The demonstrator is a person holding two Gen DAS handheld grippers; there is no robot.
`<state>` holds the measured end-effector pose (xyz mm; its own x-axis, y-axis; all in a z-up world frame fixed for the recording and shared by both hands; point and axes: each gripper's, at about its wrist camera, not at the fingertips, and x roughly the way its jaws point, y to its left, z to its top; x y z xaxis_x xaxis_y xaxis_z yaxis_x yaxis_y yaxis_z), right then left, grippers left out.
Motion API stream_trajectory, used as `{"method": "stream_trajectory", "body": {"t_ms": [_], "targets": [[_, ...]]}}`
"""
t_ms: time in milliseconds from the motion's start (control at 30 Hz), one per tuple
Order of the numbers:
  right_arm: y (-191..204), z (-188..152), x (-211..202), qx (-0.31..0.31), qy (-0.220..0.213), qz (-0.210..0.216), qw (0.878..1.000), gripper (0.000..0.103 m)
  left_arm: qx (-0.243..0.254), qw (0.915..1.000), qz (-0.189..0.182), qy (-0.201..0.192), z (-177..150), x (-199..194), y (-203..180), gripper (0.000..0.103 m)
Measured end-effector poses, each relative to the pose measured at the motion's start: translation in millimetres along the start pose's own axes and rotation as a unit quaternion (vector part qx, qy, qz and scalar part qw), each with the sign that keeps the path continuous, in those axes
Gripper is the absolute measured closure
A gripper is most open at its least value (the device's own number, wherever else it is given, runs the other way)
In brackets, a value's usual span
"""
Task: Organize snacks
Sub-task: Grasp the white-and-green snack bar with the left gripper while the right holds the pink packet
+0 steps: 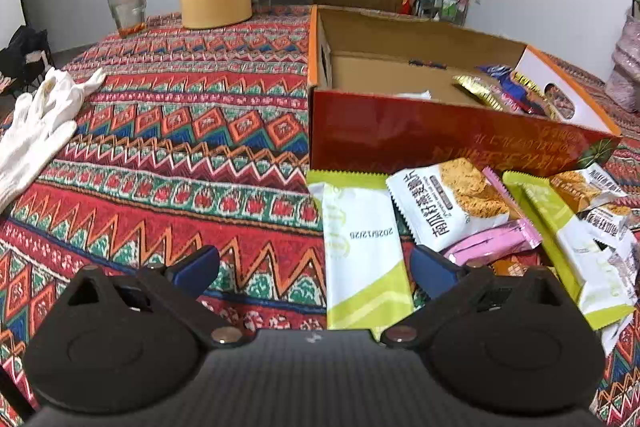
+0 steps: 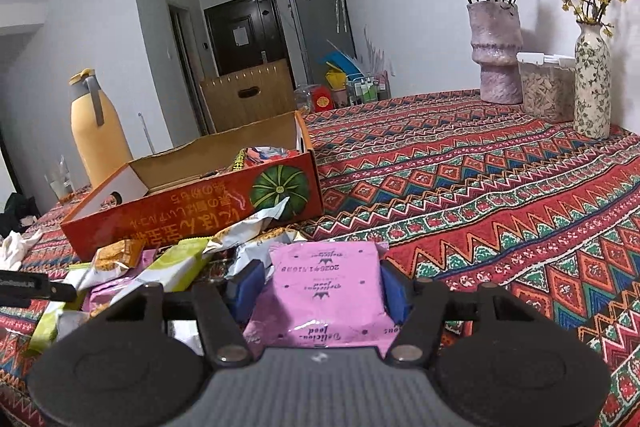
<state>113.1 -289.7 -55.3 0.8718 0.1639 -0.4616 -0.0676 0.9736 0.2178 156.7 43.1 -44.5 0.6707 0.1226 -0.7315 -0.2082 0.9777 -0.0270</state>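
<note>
In the left wrist view, the left hand-held gripper (image 1: pixel 316 269) gapes wide at lower centre with nothing between its blue fingers, a green-and-white snack packet (image 1: pixel 362 251) lying on the table (image 1: pixel 180 147) below it; the open red box (image 1: pixel 440 135) sits at right centre, loose snacks before it. In the right wrist view, the right hand-held gripper (image 2: pixel 322 283) pinches a pink snack packet (image 2: pixel 326 287) at lower centre, the red box at left centre beyond the snack pile (image 2: pixel 160 267).
</note>
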Motion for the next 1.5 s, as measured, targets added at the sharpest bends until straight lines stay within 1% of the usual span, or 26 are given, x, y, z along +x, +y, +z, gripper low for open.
{"method": "stream_trajectory", "body": {"t_ms": [233, 300, 700, 900, 1067, 1133, 1233, 1300, 1333, 1367, 1400, 1433, 1500], "targets": [[-3.5, -2.2, 0.0, 0.007, 0.0, 0.009, 1.0, 0.042, 0.009, 0.9996, 0.022, 0.016, -5.5, 11.0, -13.7, 0.0], [-4.1, -2.7, -0.3, 0.007, 0.0, 0.012, 1.0, 0.042, 0.009, 0.9995, 0.025, 0.015, -6.7, 12.9, -15.5, 0.0], [-0.5, -5.5, -1.7, 0.007, 0.003, 0.027, 1.0, 0.042, -0.003, 0.9995, 0.026, 0.017, -7.5, 12.5, -13.4, 0.0], [2.7, -6.1, -3.5, 0.005, 0.002, 0.031, 1.0, 0.042, 0.007, 0.9995, 0.017, 0.026, -4.6, 12.8, -13.0, 0.0], [5.1, -6.1, -4.1, 0.003, 0.002, 0.031, 1.0, 0.042, 0.007, 0.9996, 0.018, 0.022, -7.4, 10.5, -13.9, 0.0], [6.3, -6.1, -4.9, 0.002, 0.002, 0.031, 1.0, 0.042, 0.006, 0.9996, 0.02, 0.017, -8.6, 8.8, -14.1, 0.004], [8.3, -5.9, -6.0, 0.0, 0.001, 0.03, 1.0, 0.042, 0.009, 0.9998, 0.014, 0.009, -9.5, 4.0, -13.9, 0.018], [9.6, -5.8, -6.6, -0.002, 0.001, 0.029, 1.0, 0.042, 0.012, 0.9999, 0.008, 0.004, -10.0, 0.4, -14.3, 0.032], [10.4, -5.6, -6.9, -0.003, 0.001, 0.029, 1.0, 0.042, 0.013, 0.9999, 0.001, 0.002, -10.4, -1.6, -14.1, 0.035], [11.2, -5.3, -7.3, -0.004, 0.001, 0.03, 1.0, 0.042, 0.014, 0.9999, -0.004, 0.0, -10.6, -3.1, -13.9, 0.046], [11.9, -5.5, -7.8, -0.005, 0.0, 0.03, 1.0, 0.042, 0.016, 0.9998, -0.009, -0.003, -10.9, -4.9, -14.1, 0.059], [12.9, -5.3, -8.3, -0.006, 0.0, 0.03, 1.0, 0.042, 0.019, 0.9997, -0.014, -0.005, -11.0, -6.1, -14.5, 0.064], [14.9, -4.8, -9.6, -0.009, -0.001, 0.03, 1.0, 0.042, 0.025, 0.9994, -0.021, -0.013, -11.8, -9.1, -14.9, 0.064]]}}
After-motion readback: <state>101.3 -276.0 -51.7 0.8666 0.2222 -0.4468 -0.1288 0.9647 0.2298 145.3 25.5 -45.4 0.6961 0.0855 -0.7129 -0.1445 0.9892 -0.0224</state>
